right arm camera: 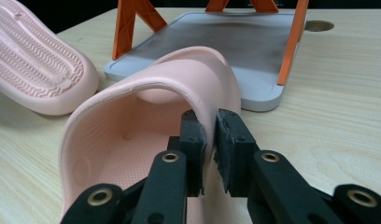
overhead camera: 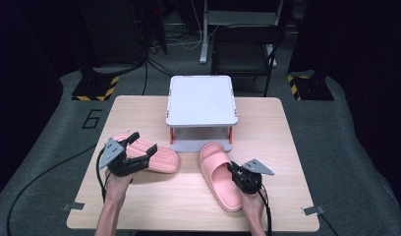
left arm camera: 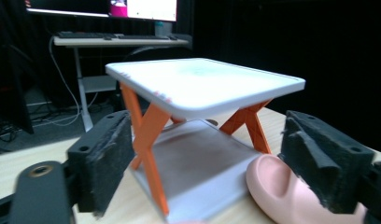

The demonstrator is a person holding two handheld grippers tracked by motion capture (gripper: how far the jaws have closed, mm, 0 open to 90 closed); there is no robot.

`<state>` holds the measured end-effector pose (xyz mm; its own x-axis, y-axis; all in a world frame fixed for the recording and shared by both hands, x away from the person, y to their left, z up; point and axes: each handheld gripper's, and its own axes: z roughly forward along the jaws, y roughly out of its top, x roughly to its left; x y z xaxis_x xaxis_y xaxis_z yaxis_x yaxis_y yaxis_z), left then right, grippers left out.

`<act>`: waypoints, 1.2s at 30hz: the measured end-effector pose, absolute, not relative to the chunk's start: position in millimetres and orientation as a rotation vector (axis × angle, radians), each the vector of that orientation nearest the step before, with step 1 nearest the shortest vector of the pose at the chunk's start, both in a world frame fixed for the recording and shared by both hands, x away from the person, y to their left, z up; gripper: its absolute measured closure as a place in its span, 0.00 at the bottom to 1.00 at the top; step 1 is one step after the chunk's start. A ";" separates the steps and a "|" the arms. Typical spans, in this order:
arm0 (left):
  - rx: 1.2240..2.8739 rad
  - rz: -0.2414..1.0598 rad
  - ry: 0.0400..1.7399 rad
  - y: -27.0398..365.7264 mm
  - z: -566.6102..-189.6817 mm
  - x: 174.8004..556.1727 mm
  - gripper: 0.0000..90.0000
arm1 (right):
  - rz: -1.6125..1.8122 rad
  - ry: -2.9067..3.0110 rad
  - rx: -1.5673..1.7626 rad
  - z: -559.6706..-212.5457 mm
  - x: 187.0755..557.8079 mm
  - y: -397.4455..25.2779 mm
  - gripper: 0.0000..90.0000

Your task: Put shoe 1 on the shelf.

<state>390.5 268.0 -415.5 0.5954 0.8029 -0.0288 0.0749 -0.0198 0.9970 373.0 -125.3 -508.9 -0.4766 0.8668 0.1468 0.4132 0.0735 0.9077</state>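
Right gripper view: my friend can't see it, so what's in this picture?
Black tongs pinch the strap of a pink slipper that sits upright on a wooden table. A second pink slipper lies sole-up at the left. Behind them stands a small grey rack with orange legs.

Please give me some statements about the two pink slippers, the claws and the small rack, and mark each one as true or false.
1. The right claw is shut on the strap of the upright slipper. True.
2. The left claw is shut on the other slipper. False: its jaws are open.
3. The other slipper lies with its sole up. True.
4. A slipper stands on the white top of the rack. False: both are on the wooden table.
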 end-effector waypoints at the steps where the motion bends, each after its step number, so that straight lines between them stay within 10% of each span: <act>1: 1.528 0.671 0.766 257.6 -408.5 406.8 0.27 | 1.408 1.911 1.273 -506.3 373.9 -125.1 0.90; 36: 1.765 0.602 0.807 201.4 -399.8 500.7 0.32 | 1.400 1.897 1.375 -503.5 478.1 -33.3 0.88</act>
